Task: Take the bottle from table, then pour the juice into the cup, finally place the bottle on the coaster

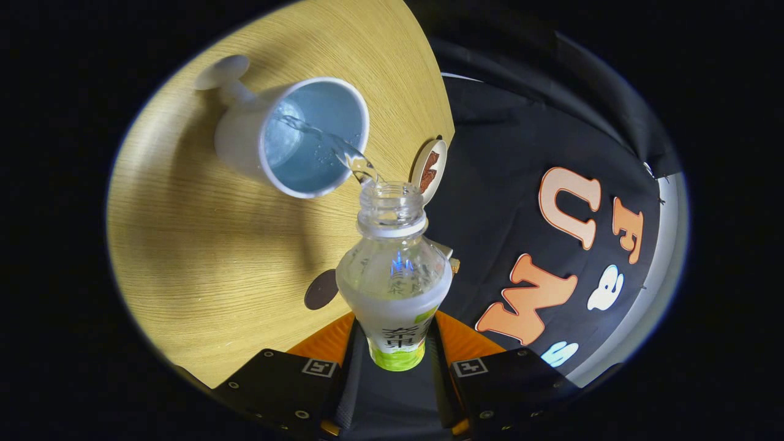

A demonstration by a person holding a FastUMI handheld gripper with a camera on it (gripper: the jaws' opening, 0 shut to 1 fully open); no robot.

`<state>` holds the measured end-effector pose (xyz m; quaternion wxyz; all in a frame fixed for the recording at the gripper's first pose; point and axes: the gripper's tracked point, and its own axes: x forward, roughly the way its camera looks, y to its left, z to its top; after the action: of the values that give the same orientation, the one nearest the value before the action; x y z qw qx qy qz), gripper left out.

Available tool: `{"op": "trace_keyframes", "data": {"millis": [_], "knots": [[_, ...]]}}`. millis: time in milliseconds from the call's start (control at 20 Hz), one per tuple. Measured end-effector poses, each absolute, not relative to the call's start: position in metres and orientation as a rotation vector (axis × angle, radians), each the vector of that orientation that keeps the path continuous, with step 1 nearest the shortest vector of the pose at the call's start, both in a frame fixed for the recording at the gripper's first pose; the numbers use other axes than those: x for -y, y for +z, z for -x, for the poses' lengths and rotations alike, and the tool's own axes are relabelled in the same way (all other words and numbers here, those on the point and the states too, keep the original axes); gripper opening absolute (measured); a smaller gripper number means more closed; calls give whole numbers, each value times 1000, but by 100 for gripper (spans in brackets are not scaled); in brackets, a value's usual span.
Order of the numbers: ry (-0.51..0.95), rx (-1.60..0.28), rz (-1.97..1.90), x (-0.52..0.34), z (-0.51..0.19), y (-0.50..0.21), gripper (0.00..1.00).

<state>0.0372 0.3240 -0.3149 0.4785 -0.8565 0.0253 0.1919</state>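
While the bottle point(394, 269) is tipped forward in your jaws, which are closed on its labelled lower body with a finger at each side, a thin stream point(331, 144) arcs from its open neck into the cup point(294, 138). The cup sits just beyond the bottle's mouth on the table point(196, 245), handle turned away, liquid already pooling in its pale interior. The stream crosses low over the near rim, so any drop in tilt or backward drift would likely send juice down the cup's outside wall and onto the wood. Tip too sharply and the flow may surge and splash. The coaster point(429, 170) lies at the table's edge, close beside the bottle's neck; a sideways swing could knock it off. A dark round disc point(321, 290) lies on the table nearer the jaws.
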Motion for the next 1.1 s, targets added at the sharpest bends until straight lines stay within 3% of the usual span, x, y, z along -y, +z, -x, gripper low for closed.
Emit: {"op": "trace_keyframes", "data": {"millis": [1100], "knots": [[485,-25,2165,-329,-40,-308,54]]}}
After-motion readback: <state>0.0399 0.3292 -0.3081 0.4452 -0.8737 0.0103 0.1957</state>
